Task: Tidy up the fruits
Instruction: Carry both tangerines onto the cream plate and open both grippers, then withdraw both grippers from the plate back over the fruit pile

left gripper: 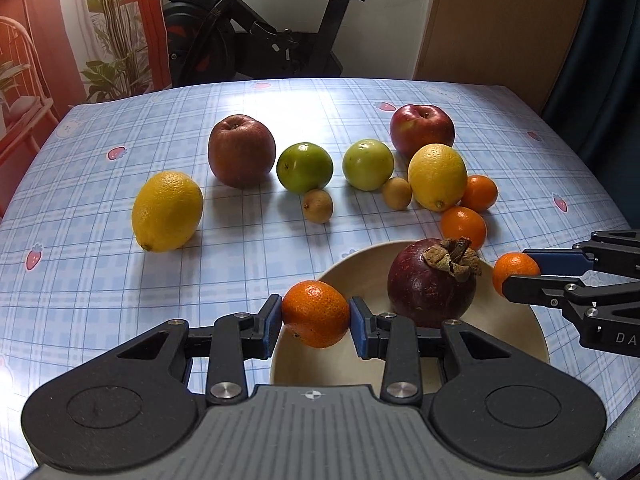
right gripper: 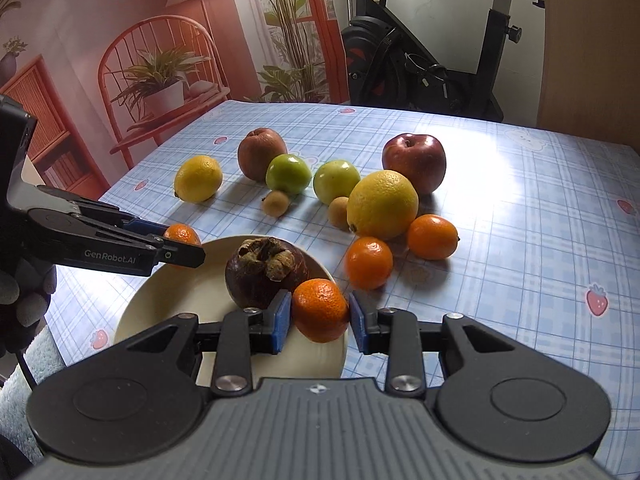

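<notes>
The left hand-held gripper (left gripper: pixel 316 316) is clamped on a small mandarin (left gripper: pixel 315 314), its blue pads pressed against the fruit's two sides, and holds it over the near left rim of a cream bowl (left gripper: pixel 360 268) on the table (left gripper: pixel 100 280). The right hand-held gripper (right gripper: pixel 320 314) likewise grips a second mandarin (right gripper: pixel 320 310), held at the bowl's right edge; from the left wrist view it reaches in from the right with its mandarin just beyond the rim. Inside the bowl sits a dark purple mangosteen (left gripper: pixel 430 284) with a dry brown calyx on top. Beyond the bowl, the other fruit lies on the blue plaid tablecloth: a lemon (left gripper: pixel 167 211) far left, a dull red apple (left gripper: pixel 241 151), two green fruits (left gripper: pixel 305 167), two small tan fruits (left gripper: pixel 318 205), a shiny red apple (left gripper: pixel 422 128), a second lemon (left gripper: pixel 437 177) touching it, and two loose mandarins (left gripper: pixel 464 227) near the bowl. An exercise bike (left gripper: pixel 256 32) stands behind the table.
</notes>
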### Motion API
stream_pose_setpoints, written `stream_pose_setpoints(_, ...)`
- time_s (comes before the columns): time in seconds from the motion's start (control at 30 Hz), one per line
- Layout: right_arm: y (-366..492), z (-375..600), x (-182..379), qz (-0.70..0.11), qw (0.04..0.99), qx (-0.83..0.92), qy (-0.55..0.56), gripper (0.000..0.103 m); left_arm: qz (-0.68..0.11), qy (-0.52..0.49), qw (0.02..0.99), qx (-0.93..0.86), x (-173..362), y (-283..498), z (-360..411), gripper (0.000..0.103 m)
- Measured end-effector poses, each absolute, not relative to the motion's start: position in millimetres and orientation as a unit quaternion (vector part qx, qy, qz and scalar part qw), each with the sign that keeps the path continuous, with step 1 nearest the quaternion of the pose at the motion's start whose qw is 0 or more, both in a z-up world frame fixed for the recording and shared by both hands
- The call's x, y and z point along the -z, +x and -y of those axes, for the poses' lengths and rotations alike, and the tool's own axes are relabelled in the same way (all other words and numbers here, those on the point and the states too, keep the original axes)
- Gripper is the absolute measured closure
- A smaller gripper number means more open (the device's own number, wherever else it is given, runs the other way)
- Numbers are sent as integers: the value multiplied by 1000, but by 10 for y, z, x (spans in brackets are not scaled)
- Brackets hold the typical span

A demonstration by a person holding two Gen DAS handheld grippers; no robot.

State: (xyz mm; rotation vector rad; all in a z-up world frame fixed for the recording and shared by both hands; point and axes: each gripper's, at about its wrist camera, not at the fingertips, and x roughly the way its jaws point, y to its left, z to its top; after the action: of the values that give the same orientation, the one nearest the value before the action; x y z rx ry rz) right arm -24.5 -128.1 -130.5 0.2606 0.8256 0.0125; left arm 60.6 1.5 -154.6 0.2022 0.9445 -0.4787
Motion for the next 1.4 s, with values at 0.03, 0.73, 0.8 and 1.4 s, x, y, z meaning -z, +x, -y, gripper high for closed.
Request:
stream_pose_setpoints(0.03, -254, 1276, 1316, -401, 907, -9, 127, 69, -449, 99, 858, 230, 1540, 601, -1, 65)
stream_pose_setpoints(0.73, -196, 1215, 1404, -409, 905, -15, 112, 67, -440, 134, 849, 259, 1637, 573, 159, 64)
stream_pose_setpoints(0.8, -202, 1213, 1392, -408, 906, -16, 110, 67, -440, 129, 850, 258, 1619, 583, 140, 64)
stream_pose_setpoints(1.4, -317, 1533, 1136, -360, 920, 30, 155, 67, -381, 5, 898, 221, 1092, 755, -266, 42)
